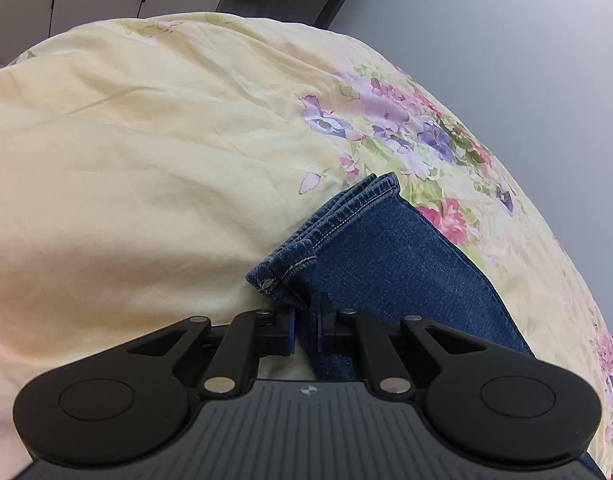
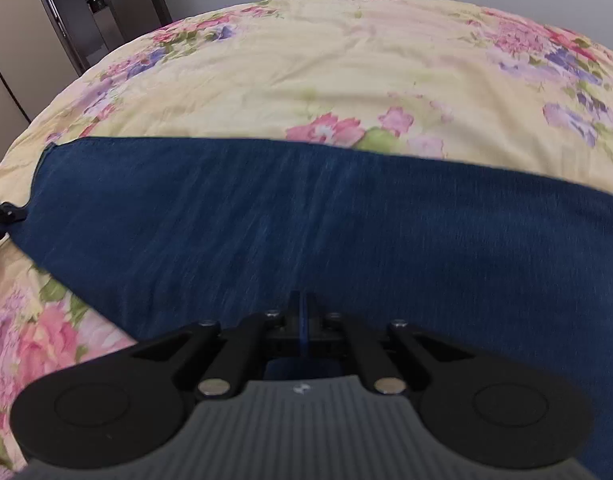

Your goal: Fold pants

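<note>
— Gripping what, on your left?
— Your left gripper [image 1: 305, 330] pinches the pants [image 1: 380, 256] near the stacked hems.
— And right?
— Your right gripper [image 2: 303, 320] clamps denim mid-leg; the pants lie across the floral bed [image 2: 346, 64].

The pants [image 1: 386, 264] are dark blue denim, a matt woven cloth with a fine vertical grain; the hems [image 1: 346, 208] show pale contrast stitching and slightly worn, lighter edges. In the right wrist view the denim [image 2: 306, 220] looks smooth and evenly dyed. The bedcover [image 1: 146, 160] is thin, soft, pale yellow cloth, matt and lightly creased, printed with pink and purple flowers. The left gripper [image 1: 305, 330] is matt black plastic with shiny round metal pins, and its body has a ribbed grey surface. The right gripper [image 2: 303, 328] has the same matt black plastic, metal pins and ribbed grey body. The far wall [image 1: 506, 40] looks smooth and matt.
</note>
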### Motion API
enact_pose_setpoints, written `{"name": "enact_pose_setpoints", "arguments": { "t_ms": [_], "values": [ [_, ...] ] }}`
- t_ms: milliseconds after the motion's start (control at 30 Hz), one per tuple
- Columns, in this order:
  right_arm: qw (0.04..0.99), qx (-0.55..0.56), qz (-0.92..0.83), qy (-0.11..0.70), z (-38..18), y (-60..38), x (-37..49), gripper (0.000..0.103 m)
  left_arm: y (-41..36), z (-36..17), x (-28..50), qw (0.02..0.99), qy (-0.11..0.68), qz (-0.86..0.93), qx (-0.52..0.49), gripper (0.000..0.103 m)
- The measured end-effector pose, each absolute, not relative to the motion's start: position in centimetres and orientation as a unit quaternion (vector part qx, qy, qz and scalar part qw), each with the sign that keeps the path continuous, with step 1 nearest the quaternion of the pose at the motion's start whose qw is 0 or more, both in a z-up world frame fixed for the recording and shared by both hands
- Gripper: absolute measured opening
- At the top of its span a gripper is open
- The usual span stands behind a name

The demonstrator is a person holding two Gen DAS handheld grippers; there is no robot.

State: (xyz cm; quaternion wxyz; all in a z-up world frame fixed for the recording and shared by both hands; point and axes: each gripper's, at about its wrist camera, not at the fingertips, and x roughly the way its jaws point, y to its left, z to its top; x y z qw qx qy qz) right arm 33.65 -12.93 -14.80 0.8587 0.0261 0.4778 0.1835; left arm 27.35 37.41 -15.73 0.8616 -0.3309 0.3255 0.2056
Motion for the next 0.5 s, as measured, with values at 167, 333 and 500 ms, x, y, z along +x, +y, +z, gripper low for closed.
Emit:
{"name": "enact_pose_setpoints", "arguments": {
  "t_ms": [167,333,500],
  "values": [
    [0.853,0.021,0.183,0.488,-16.6,-12.9,30.8,0.000,37.2,-14.7,27.5,0.864,0.327,0.208,-0.322,0.007],
    [0.845,0.034,0.173,0.505,-17.7,-12.6,31.6,0.000,36.1,-12.1,27.4,0.871,0.315,0.218,-0.309,0.005],
    [0.852,0.071,0.181,0.485,-15.1,-15.7,30.9,0.000,32.9,-5.5,27.4,0.902,0.280,0.194,-0.265,0.005]
  ]
}}
